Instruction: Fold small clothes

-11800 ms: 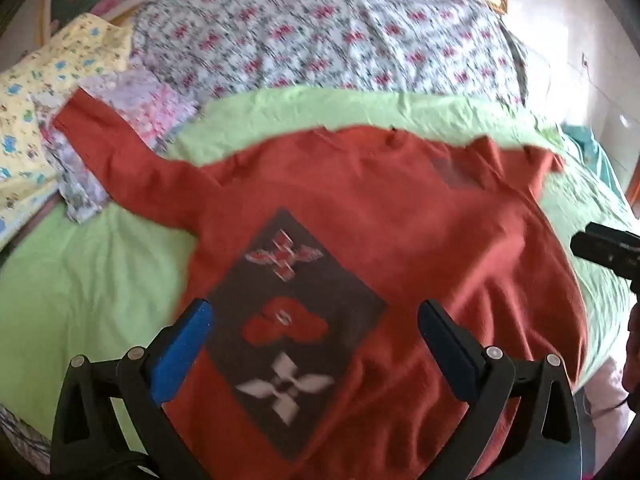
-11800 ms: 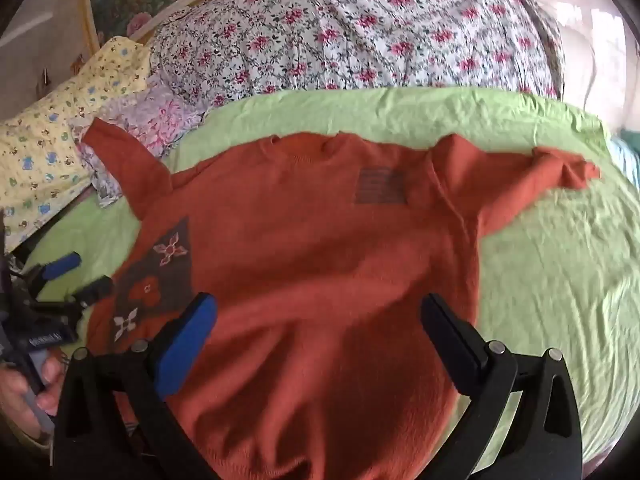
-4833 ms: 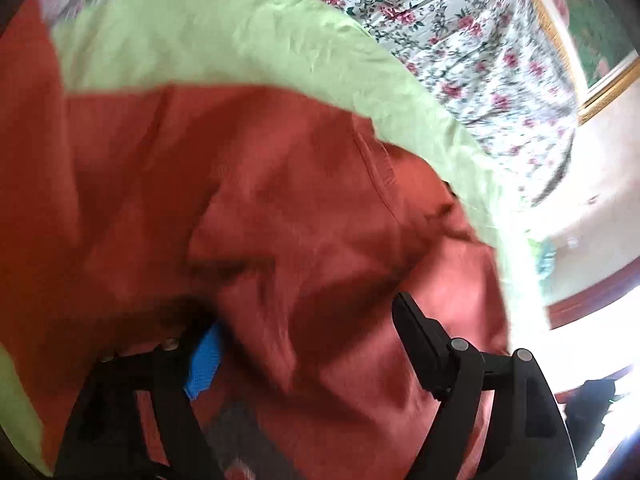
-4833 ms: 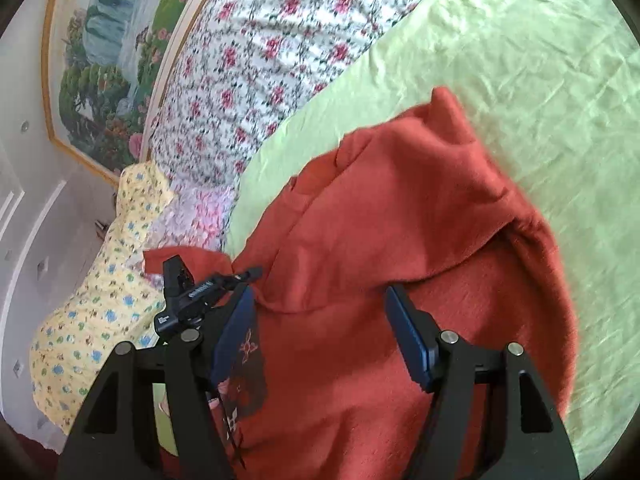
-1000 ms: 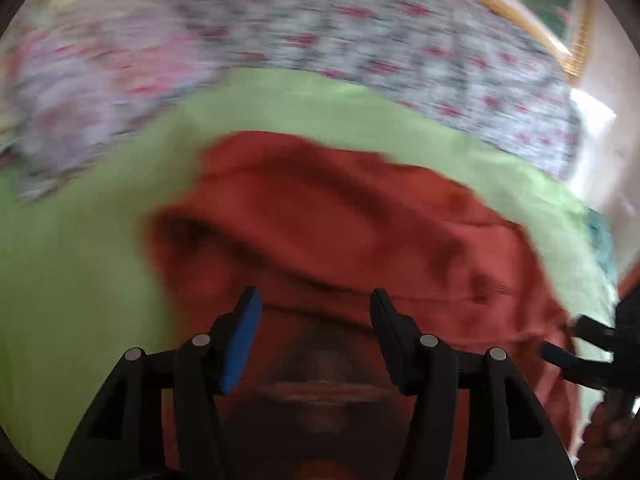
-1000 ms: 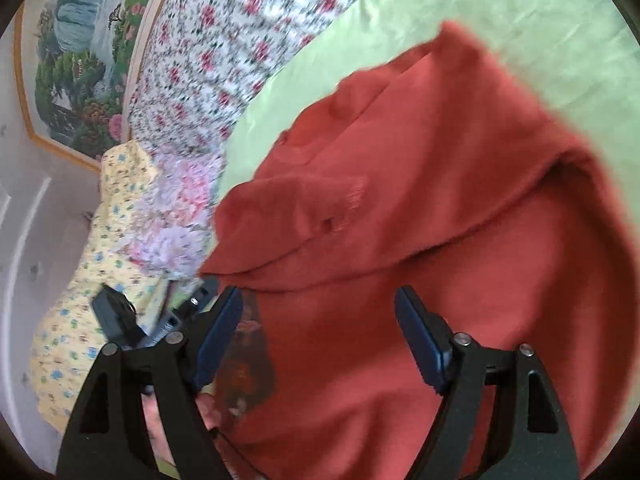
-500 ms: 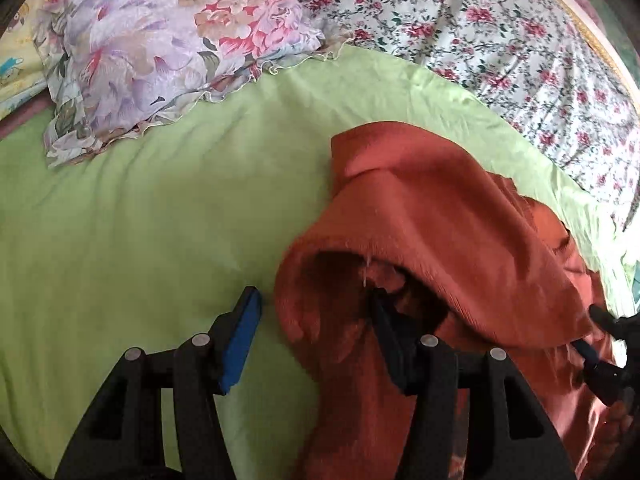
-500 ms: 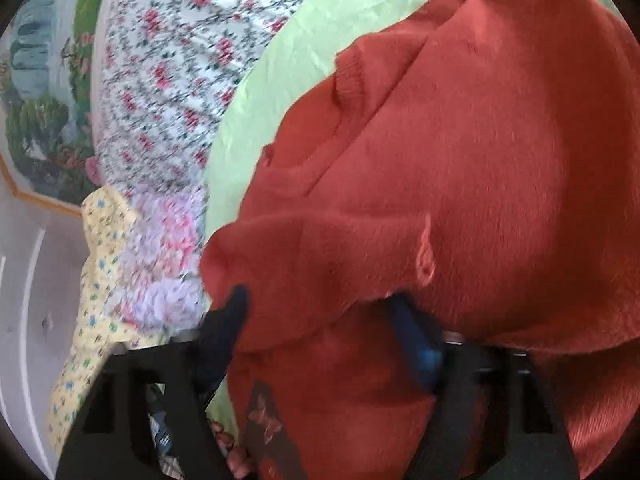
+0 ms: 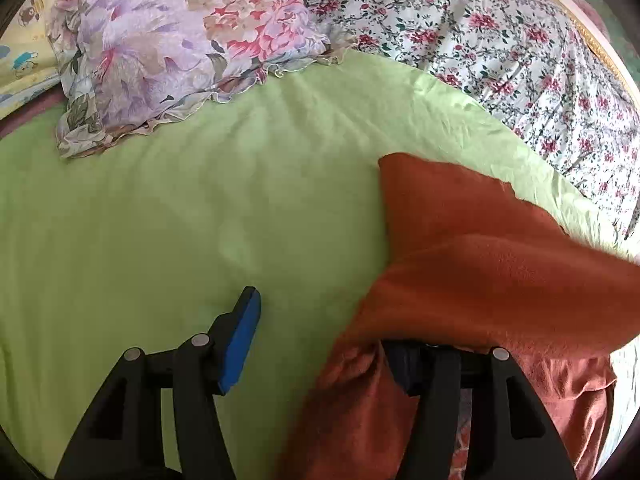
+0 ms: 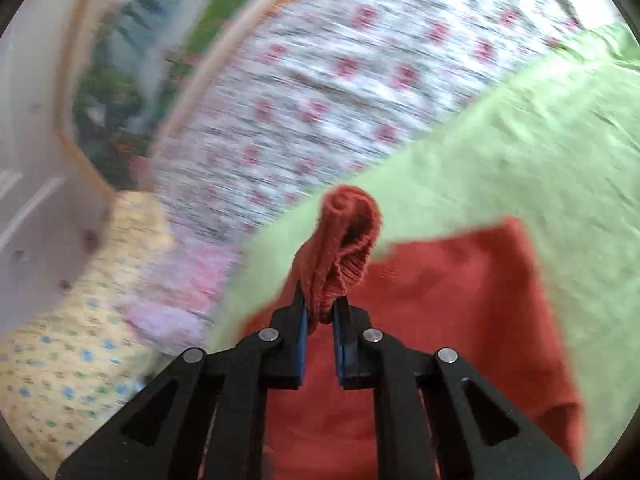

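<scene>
The bed (image 9: 168,216), under a light green sheet, fills most of both views. In the left wrist view its bare green surface takes the whole left and middle of the frame. A white quilt with red flowers (image 9: 500,40) lies across the upper right there, and across the upper middle of the right wrist view, which is blurred. A lilac floral pillow (image 9: 168,36) sits in the upper left of the left wrist view, its ruffled edge resting on the sheet, with a yellow printed pillow (image 10: 68,364) beside it, seen at the lower left of the right wrist view. A framed landscape painting (image 10: 120,60) hangs in the upper left of that view.

The rust-orange sweater (image 9: 480,264) lies on the sheet at the right of the left wrist view, bunched into folds, one layer lifted over another. In the right wrist view it spreads as a flat slab across the lower middle and right.

The right gripper (image 10: 319,312) has just been closing and is now clenched on a rolled bunch of the sweater, which sticks up out of the pads in the middle of the frame.

The left gripper (image 9: 320,344) stands released at the bottom of its frame. Its blue left pad (image 9: 240,344) is over bare sheet; its right finger is buried under the sweater's folds, with no cloth pinched between the two.
</scene>
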`<state>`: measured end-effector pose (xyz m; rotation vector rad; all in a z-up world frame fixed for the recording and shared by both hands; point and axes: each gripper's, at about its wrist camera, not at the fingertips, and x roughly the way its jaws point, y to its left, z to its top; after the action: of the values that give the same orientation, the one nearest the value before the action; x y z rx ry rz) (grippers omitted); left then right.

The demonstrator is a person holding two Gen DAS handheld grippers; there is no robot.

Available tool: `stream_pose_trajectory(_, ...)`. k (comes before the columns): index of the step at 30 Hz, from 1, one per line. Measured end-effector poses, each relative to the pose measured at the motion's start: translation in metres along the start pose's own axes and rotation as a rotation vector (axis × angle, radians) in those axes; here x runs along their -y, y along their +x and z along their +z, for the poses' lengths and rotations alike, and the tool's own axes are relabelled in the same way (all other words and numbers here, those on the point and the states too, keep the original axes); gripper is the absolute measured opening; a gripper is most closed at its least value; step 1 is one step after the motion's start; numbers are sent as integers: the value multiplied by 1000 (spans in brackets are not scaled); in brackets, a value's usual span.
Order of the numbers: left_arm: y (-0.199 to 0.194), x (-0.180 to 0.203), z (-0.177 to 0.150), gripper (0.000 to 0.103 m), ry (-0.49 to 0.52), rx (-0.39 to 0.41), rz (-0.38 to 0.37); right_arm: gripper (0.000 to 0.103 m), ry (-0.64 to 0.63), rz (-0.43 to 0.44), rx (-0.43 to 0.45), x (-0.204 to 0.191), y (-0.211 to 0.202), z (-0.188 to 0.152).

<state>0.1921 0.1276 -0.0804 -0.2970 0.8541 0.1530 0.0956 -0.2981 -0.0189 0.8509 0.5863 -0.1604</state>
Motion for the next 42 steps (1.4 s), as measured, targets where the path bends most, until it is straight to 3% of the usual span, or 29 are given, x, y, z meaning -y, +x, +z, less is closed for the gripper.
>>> stream_pose_trajectory(5,-10,-1,-10,59,-14,-3,24,12,118,-64,-85,55,20,-25)
stream_pose_trajectory(8,-16,-10,-10,59,-52,6,-9,12,65,-3,-1,39,6,-18)
stream_pose_trajectory(10,-17,-12,-12,59,-56,-3,-2,12,-11,-16,18,27,2,-16)
stream_pose_trajectory(14,-18,-14,-21,59,-40,-37,13,13,-13,-128,-111,45,24,-33)
stream_pose_trajectory(16,-21,-18,-26,59,-20,-54,22,19,14,-171,-174,55,29,-44)
stream_pose_trajectory(19,-34,-33,-34,58,7,-82,15,27,56,-182,-184,66,18,-52)
stream_pose_trajectory(24,-56,-47,-25,57,36,-126,-95,46,70,-163,-136,69,-16,-57)
stream_pose_trajectory(26,-56,-43,-7,65,25,-123,-150,50,56,-177,-122,64,-22,-57)
stream_pose_trajectory(27,-54,-42,0,73,15,-127,-180,51,49,-175,-114,60,-23,-57)
stream_pose_trajectory(30,-26,-22,38,76,-2,-173,-290,54,29,-138,-106,46,-21,-53)
stream_pose_trajectory(34,21,17,72,77,92,-231,-278,56,-14,-114,-82,29,-20,-48)
stream_pose_trajectory(38,86,47,92,77,141,-356,-275,60,-7,-85,-119,25,-3,-51)
stream_pose_trajectory(40,97,53,96,68,158,-344,-260,60,-18,-64,-144,24,6,-55)
stream_pose_trajectory(41,95,58,101,51,184,-309,-266,60,-34,-59,-160,23,14,-57)
stream_pose_trajectory(42,95,61,102,9,189,-304,-287,60,-49,-65,-173,22,21,-59)
